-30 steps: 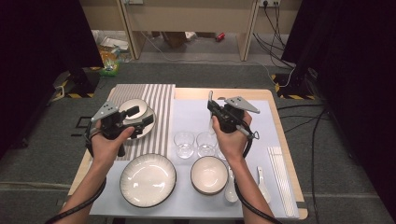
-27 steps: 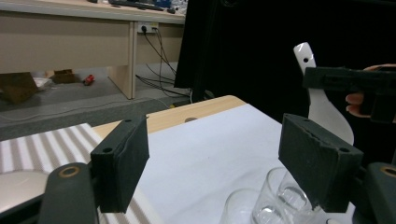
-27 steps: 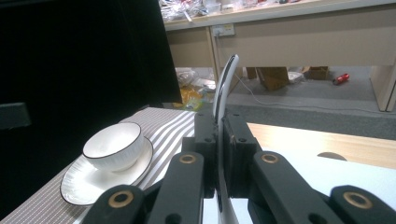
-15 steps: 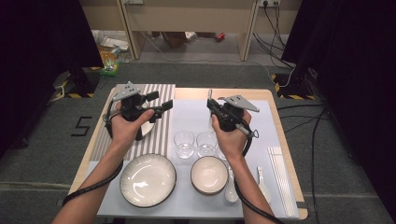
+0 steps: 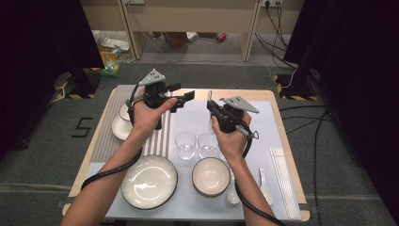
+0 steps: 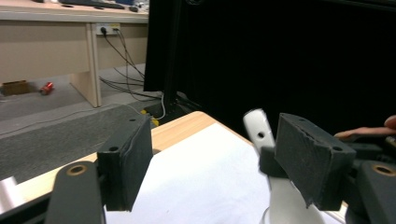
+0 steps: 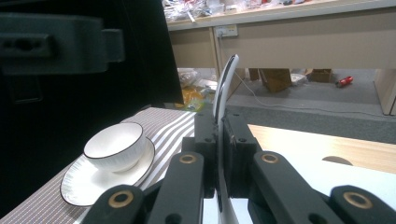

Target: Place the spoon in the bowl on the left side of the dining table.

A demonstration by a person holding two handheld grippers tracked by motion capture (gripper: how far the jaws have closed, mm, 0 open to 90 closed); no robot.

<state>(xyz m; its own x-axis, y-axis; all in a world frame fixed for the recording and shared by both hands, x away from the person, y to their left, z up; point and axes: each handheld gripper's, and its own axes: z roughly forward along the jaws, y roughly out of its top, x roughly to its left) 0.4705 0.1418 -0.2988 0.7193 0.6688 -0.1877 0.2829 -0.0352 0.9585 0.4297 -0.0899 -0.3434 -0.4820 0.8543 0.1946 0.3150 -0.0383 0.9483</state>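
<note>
A white spoon (image 7: 225, 88) is clamped upright in the right gripper (image 7: 217, 140). The left gripper (image 5: 187, 96), its jaws wide but just narrowing, is seen empty above the bench (image 5: 263, 96).

I see a pale blue mat (image 5: 263, 117) over the light wood table (image 5: 277, 96), with a grey-and-white striped cloth (image 5: 106, 136) at 9 o'clock. On it, a white cup (image 7: 116, 144) with a thin dark rim sits on a white saucer (image 7: 88, 184) rimmed the same way. At 6 o'clock I see a white ribbed plate (image 5: 149, 181) and a cream bowl (image 5: 211, 176), both dark-edged, and 2 clear glasses (image 5: 186, 143) above them. My right gripper (image 5: 210, 106), black with a grey plate, pinches a white spoon (image 7: 224, 88); a 2nd white spoon (image 5: 232, 193) lies by the bowl. White chopsticks (image 5: 282, 179) lie at 4 o'clock. My left gripper (image 5: 186, 96) is black too.
</note>
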